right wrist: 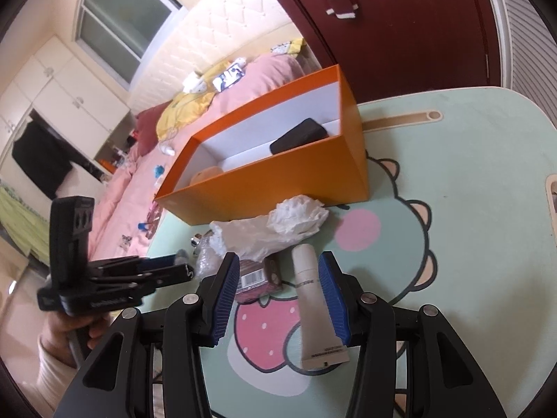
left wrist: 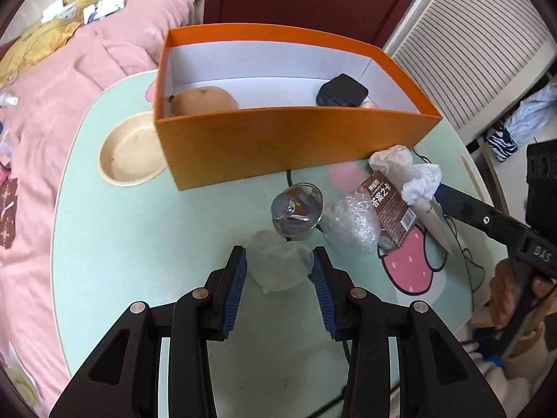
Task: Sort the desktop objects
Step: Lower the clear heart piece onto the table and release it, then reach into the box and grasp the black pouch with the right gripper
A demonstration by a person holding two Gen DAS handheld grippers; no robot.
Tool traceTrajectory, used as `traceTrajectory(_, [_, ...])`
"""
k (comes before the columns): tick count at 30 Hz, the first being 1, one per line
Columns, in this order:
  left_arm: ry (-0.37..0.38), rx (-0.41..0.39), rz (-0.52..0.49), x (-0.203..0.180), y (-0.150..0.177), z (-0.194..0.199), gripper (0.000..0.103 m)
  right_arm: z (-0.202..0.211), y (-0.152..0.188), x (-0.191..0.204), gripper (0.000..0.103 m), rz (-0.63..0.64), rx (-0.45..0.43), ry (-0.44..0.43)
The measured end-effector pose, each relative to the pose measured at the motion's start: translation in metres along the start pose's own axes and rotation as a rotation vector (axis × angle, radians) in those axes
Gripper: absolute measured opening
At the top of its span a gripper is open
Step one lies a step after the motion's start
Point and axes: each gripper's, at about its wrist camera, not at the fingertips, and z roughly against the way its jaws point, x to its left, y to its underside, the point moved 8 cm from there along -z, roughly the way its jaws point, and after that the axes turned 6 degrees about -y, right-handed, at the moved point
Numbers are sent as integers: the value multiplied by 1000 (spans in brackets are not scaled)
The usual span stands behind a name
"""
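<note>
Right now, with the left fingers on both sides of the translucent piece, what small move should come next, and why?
Probably close the left gripper on the translucent piece. Its fingers already flank it on the table, still open, and the orange box stands just behind to receive it.

Chinese characters "答案之卡" printed in white on brown card box (left wrist: 389, 209), right of centre in left wrist view, barcode at its lower end (smaller print unreadable). Embossed letters on right gripper (left wrist: 439, 193) body, far right, upside down, roughly "SYD". Cream tube (right wrist: 313, 299) print illegible.
</note>
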Motion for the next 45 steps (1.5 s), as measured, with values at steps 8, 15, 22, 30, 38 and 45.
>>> traceTrajectory(8, [-132, -199, 24, 13, -10, 20, 79, 1, -3, 14, 47, 32, 24, 18])
traceTrajectory(15, [-226, -233, 112, 31, -3, 14, 79, 1, -43, 32, 47, 37, 66, 16])
traceTrajectory(22, [-171, -248, 126, 26, 5, 2, 80, -37, -107, 27, 63, -26, 190, 117])
traceTrajectory(30, [-223, -258, 65, 24, 8, -4, 81, -96, -116, -2, 63, -93, 450, 253])
traceTrajectory(38, [-238, -256, 43, 20, 9, -7, 82, -125, -117, 5, 76, -16, 518, 326])
traceTrajectory(45, [-234, -260, 45, 20, 10, -5, 83, -124, -134, 18, 77, -38, 462, 244])
